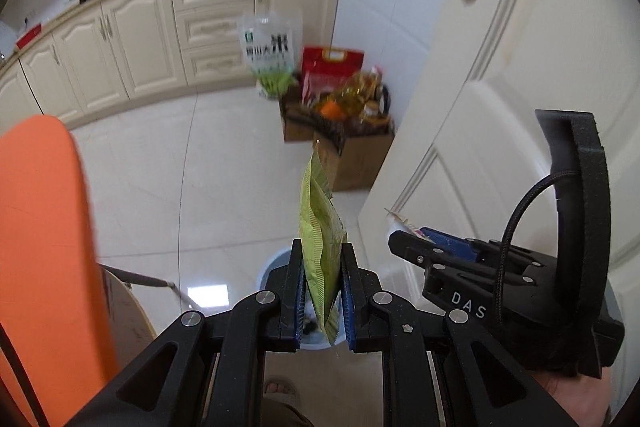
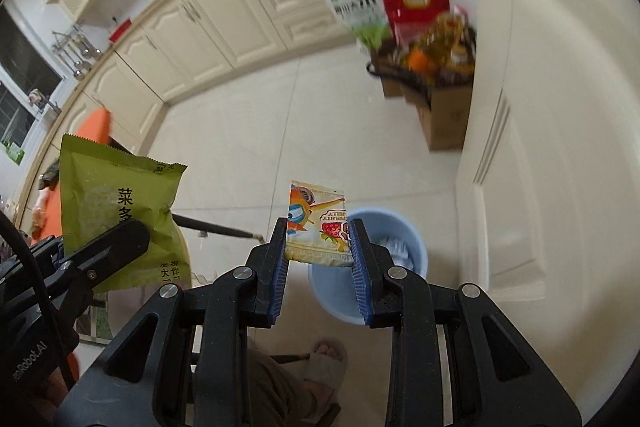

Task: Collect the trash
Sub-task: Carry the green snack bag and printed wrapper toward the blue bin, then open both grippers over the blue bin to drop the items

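Grippers both point steeply down at a cream tiled floor, each clamping a piece of trash. Seen from the left wrist, the left gripper [image 1: 323, 269] has its blue pads pressed onto a green packet [image 1: 320, 227], which stands edge-on between the fingers and rises above their tips. Below it, mostly hidden by the fingers, the rim of a pale blue bin [image 1: 276, 259] shows, with some crumpled scraps inside. To the right in that view the right gripper [image 1: 404, 233] comes in from the side, a corner of wrapper poking past its tip. Seen from the right wrist, the right gripper [image 2: 319, 233] pinches a small cartoon wrapper [image 2: 316, 227] with a strawberry printed on it; the wrapper spans the gap from pad to pad and is held by its side edges. Just behind and below it stands the bin [image 2: 416, 247], white paper lying inside; the wrapper overlaps the bin's near left rim in this view. At left there, the left gripper [image 2: 136, 231] holds the green packet [image 2: 108, 203] flat-on, its printed characters readable. Farther back a cardboard box [image 2: 444, 119] full of groceries sits against a white door [image 2: 560, 107], and cream cabinets [image 2: 224, 15] run along the far wall. A sandalled foot [image 2: 326, 359] shows under the right gripper.
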`<state>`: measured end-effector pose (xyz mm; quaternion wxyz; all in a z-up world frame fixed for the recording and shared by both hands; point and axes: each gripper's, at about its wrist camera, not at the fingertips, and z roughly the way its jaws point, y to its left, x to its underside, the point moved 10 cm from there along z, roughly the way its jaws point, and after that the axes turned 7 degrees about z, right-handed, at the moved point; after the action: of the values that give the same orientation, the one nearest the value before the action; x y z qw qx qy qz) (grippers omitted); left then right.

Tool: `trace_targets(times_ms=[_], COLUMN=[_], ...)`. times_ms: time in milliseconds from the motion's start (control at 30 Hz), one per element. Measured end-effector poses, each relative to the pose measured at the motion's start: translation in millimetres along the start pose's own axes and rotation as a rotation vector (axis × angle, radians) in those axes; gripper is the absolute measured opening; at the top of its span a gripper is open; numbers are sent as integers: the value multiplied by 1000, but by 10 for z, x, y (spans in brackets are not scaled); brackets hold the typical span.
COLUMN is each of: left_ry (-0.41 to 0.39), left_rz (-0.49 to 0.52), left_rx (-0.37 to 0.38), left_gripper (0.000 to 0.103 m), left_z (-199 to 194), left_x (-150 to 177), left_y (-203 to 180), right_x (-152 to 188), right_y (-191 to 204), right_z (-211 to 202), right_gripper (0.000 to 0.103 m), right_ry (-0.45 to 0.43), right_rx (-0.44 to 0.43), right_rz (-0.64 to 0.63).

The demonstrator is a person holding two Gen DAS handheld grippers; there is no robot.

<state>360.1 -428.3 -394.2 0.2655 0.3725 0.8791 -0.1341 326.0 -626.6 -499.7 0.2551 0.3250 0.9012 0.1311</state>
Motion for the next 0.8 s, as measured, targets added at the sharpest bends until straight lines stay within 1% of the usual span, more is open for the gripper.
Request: trace_targets(times_ms=[33, 67, 100, 133, 167, 200, 233, 267, 300, 367, 400, 433, 467, 500, 567, 600, 633, 667, 800], left_ry=[23, 42, 69, 86, 100, 111, 114, 114, 110, 101, 99, 100, 99, 100, 84, 76, 72, 59, 24], left_rz=[2, 2, 5, 7, 16, 23, 28, 31, 33, 39, 42, 45, 47, 54, 65, 72, 79, 84, 103], left_rx=[6, 10, 8, 1, 0, -8, -14, -19, -31, -51, -67, -80, -87, -86, -98, -110, -114, -120, -157], left_gripper=[12, 13, 14, 14, 18, 26, 31, 48, 61, 73, 78, 81, 88, 93, 95, 99, 101, 102, 102], left_z=[119, 258, 334, 421, 541, 609, 654, 665, 674, 677, 663, 650, 636, 611, 539, 486, 520, 463, 253], left_x=[-145, -413, -417, -569, -767, -837, -910, -952, -983, -1015, -1009, -993, -933, -858, -786, -794, -787, -792, -732], left_y=[17, 18, 5, 35, 91, 74, 56, 76, 96, 106, 98, 85, 69, 41, 18, -13, -1, -34, -73], right_x=[-1, -5, -19, -33, -47, -54, -68, -87, -110, -135, -145, -150, -153, -156, -172, -176, -188, -200, -236], right_y=[-34, -78, -117, -158, -196, -224, -258, -293, -325, -358, -377, -398, -425, -447, -457, -459, -470, -470, -356], right_z=[68, 143, 201, 247, 280, 303, 325, 331, 327, 304, 290, 280, 255, 222, 176, 139, 123, 92, -133], right_gripper=[27, 27, 29, 30, 31, 35, 39, 50, 62, 69, 76, 81, 91, 98, 103, 103, 103, 103, 103], right_ry=[9, 19, 25, 29, 31, 34, 36, 32, 25, 18, 13, 10, 5, -1, -10, -14, -17, -23, -60], right_rx=[-4, -7, -9, -9, -9, -11, -13, -12, -11, -8, -6, 0, 8, 12, 13, 15, 15, 13, -25], right_rz=[11, 27, 38, 50, 63, 72, 84, 96, 106, 120, 129, 134, 143, 153, 171, 180, 185, 191, 213])
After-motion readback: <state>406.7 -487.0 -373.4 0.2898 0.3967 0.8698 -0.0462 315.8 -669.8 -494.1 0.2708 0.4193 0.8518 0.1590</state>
